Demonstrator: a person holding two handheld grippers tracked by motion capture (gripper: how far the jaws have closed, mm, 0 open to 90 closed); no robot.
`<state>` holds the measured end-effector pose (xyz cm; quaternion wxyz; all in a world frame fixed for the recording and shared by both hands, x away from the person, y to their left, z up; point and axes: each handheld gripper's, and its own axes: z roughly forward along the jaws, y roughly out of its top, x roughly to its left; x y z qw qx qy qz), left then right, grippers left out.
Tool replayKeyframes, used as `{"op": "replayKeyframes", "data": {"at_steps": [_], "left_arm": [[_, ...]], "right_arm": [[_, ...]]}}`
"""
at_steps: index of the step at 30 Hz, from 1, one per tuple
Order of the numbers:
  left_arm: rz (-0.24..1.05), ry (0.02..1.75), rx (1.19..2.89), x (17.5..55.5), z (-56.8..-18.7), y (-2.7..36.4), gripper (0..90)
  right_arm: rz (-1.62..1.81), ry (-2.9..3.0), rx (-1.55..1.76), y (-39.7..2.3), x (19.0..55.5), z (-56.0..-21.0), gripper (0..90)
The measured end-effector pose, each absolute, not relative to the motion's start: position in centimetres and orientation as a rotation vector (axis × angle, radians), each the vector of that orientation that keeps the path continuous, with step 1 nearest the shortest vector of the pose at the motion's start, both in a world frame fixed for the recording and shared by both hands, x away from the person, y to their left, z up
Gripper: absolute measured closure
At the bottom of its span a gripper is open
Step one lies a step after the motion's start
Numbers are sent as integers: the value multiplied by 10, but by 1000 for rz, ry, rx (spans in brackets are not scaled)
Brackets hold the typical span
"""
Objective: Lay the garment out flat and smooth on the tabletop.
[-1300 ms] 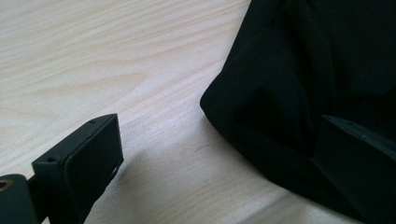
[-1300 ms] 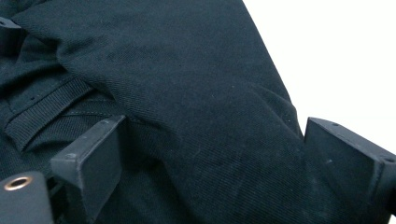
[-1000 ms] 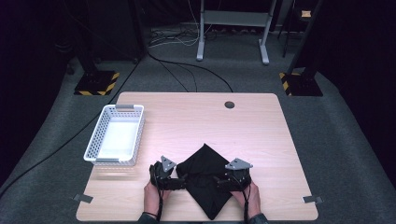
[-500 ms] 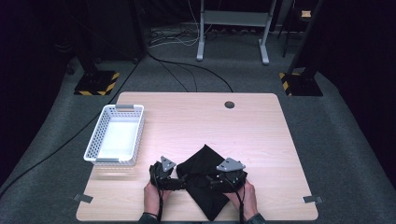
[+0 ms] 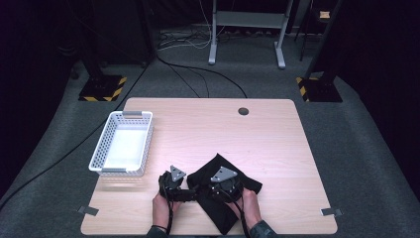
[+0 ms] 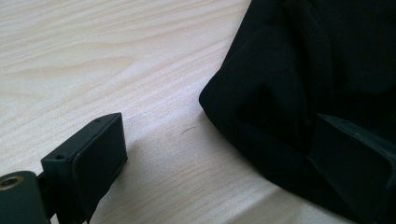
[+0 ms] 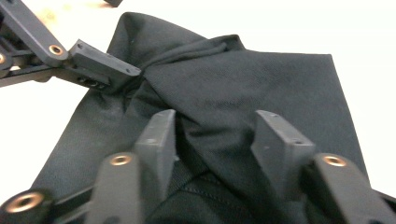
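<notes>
Right gripper (image 5: 221,187) has slid left onto the cloth (image 5: 247,184), jaws just closing around a fold; left gripper (image 6: 224,154) spread at the cloth's edge.

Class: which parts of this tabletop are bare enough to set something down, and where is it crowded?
Bare: the far half of the table between the white basket and the right edge. Crowded: the near edge, where both grippers work the black cloth.

Matt black cloth (image 5: 225,191); pale smooth wood table (image 5: 208,134).
</notes>
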<state>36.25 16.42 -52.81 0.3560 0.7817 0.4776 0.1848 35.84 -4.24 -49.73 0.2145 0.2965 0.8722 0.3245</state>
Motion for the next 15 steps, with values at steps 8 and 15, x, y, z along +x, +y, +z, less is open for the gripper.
{"op": "replayKeyframes", "data": {"at_steps": [8,15], "left_arm": [[494,1225,2025,362,-528,163,51],[482,1230,2022,362,-528,164,52]], "right_arm": [[937,2394,818,-46,361,-500,830],[993,2354,843,-55,363,-490,864]]}}
